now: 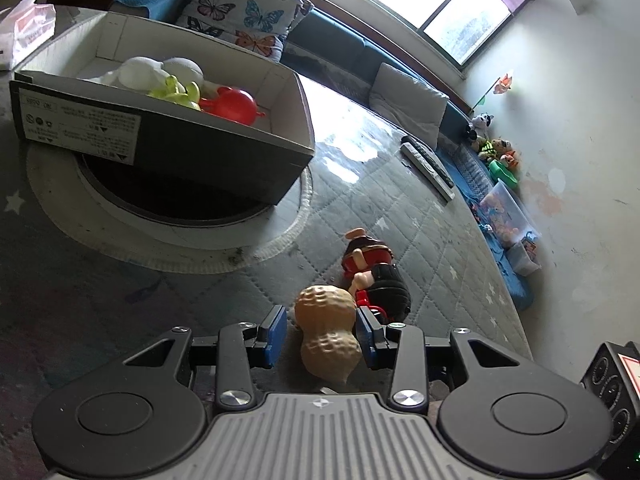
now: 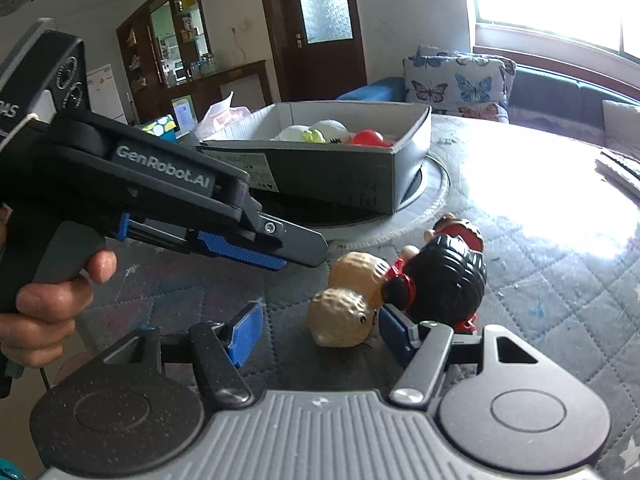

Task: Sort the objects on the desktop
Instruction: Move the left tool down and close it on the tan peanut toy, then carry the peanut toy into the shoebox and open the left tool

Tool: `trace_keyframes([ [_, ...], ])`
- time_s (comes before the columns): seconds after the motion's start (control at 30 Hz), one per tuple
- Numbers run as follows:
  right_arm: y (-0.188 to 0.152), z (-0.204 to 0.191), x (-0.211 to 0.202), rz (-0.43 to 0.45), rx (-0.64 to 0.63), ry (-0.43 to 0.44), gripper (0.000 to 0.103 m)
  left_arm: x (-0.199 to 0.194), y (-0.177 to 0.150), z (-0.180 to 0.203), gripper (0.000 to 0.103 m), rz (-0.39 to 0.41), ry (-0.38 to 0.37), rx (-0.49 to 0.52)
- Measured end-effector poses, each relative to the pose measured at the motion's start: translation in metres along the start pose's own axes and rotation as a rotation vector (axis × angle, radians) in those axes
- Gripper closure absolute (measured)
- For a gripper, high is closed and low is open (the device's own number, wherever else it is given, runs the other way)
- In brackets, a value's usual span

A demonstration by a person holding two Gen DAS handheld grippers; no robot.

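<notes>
A tan peanut toy (image 1: 326, 330) lies on the quilted table cover, touching a doll with black hair and red clothes (image 1: 378, 276). My left gripper (image 1: 322, 334) is open with its blue pads on either side of the peanut, a gap on the left side. In the right wrist view the left gripper (image 2: 256, 256) hangs left of and above the peanut (image 2: 352, 304) and the doll (image 2: 448, 272). My right gripper (image 2: 316, 334) is open, low, with the peanut between its pads. A dark shoebox (image 1: 168, 136) holds white, yellow-green and red toys (image 1: 228, 104).
The shoebox rests on a round turntable (image 1: 168, 236); it also shows in the right wrist view (image 2: 360, 176). Two remotes (image 1: 428, 166) lie at the far table edge. A sofa with a butterfly cushion (image 1: 248, 12) and toy bins (image 1: 508, 212) lie beyond.
</notes>
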State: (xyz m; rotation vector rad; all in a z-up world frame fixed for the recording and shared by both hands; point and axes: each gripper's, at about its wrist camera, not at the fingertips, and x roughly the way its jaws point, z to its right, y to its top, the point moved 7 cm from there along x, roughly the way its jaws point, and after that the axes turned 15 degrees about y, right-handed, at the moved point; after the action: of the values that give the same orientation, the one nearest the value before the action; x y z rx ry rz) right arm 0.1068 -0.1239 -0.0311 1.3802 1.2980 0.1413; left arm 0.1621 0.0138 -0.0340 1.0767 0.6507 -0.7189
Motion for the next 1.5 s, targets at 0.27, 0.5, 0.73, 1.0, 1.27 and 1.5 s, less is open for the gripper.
trace_keyframes([
  [0.27,-0.001,0.005,0.007,-0.007,0.029,0.003,0.038,0.011,-0.004,0.003,0.063,-0.034,-0.007,-0.009],
  [0.5,-0.001,0.007,0.012,-0.009,0.051,0.006,0.042,0.019,-0.007,0.001,0.063,-0.061,-0.012,-0.022],
  [0.73,-0.002,0.007,0.016,-0.009,0.072,0.002,0.048,0.026,-0.009,-0.001,0.063,-0.084,-0.013,-0.031],
  [1.0,-0.003,0.007,0.022,-0.017,0.087,0.009,0.052,0.028,-0.008,-0.003,0.063,-0.085,-0.021,-0.028],
  [1.27,-0.002,0.007,0.023,-0.014,0.092,0.003,0.058,0.027,-0.007,-0.007,0.064,-0.078,-0.034,-0.029],
  [1.5,0.003,-0.001,0.020,-0.002,0.072,0.008,0.061,0.013,-0.004,-0.008,0.065,-0.042,-0.026,-0.009],
])
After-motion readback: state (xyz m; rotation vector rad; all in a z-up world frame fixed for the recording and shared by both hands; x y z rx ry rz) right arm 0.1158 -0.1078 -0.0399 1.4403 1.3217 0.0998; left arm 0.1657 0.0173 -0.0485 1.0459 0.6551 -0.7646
